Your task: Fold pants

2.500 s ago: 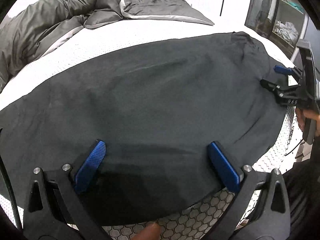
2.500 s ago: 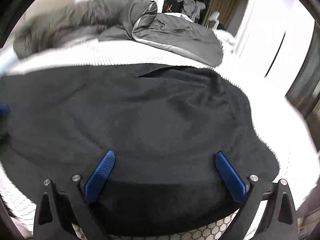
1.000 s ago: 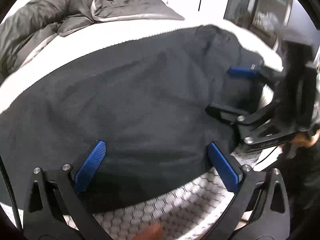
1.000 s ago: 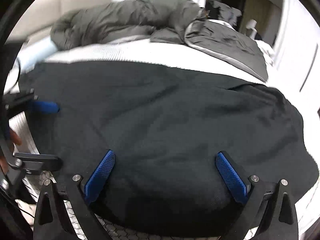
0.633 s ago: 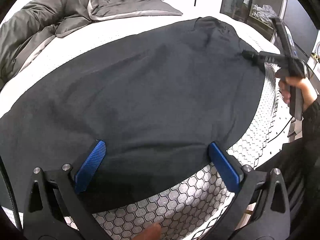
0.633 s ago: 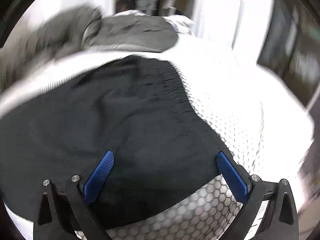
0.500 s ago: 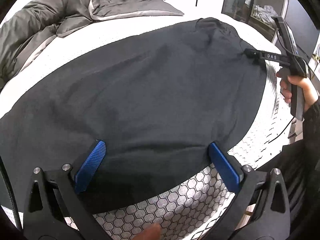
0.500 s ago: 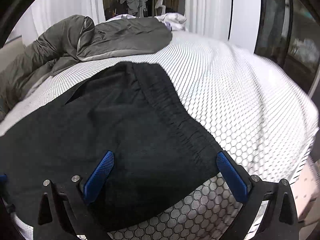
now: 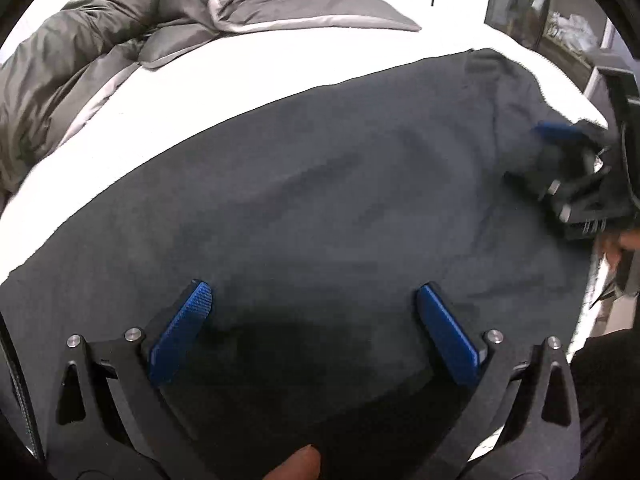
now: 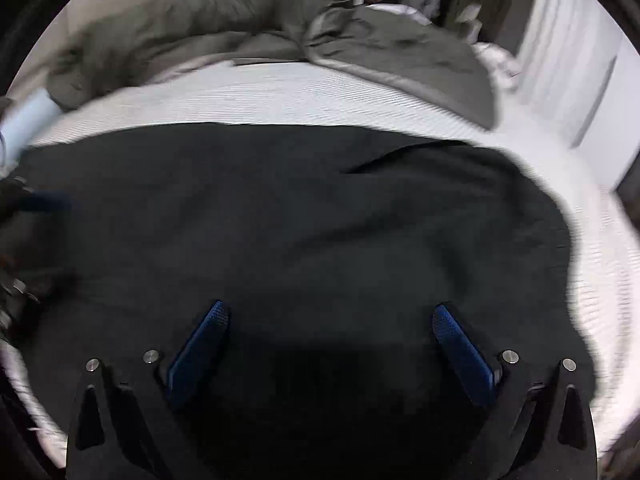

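Black pants (image 9: 320, 208) lie spread flat across a white bed, also filling the right wrist view (image 10: 300, 220). My left gripper (image 9: 312, 312) is open, its blue pads hovering just over the near part of the pants, holding nothing. My right gripper (image 10: 328, 332) is open and empty over the pants too. In the left wrist view the right gripper (image 9: 532, 152) shows at the right edge, open over the waistband end. In the right wrist view the left gripper (image 10: 28, 232) is blurred at the far left.
A crumpled grey duvet (image 9: 100, 52) lies at the back of the bed (image 9: 208, 92), also in the right wrist view (image 10: 280, 28). A dark cabinet with glass (image 9: 532, 8) stands at the right. The white mattress edge (image 10: 608, 280) drops off at the right.
Both grippers have moved back in over the pants; the near bare mattress strip is now covered from view. The right gripper swung from the waistband edge toward the pants' middle.
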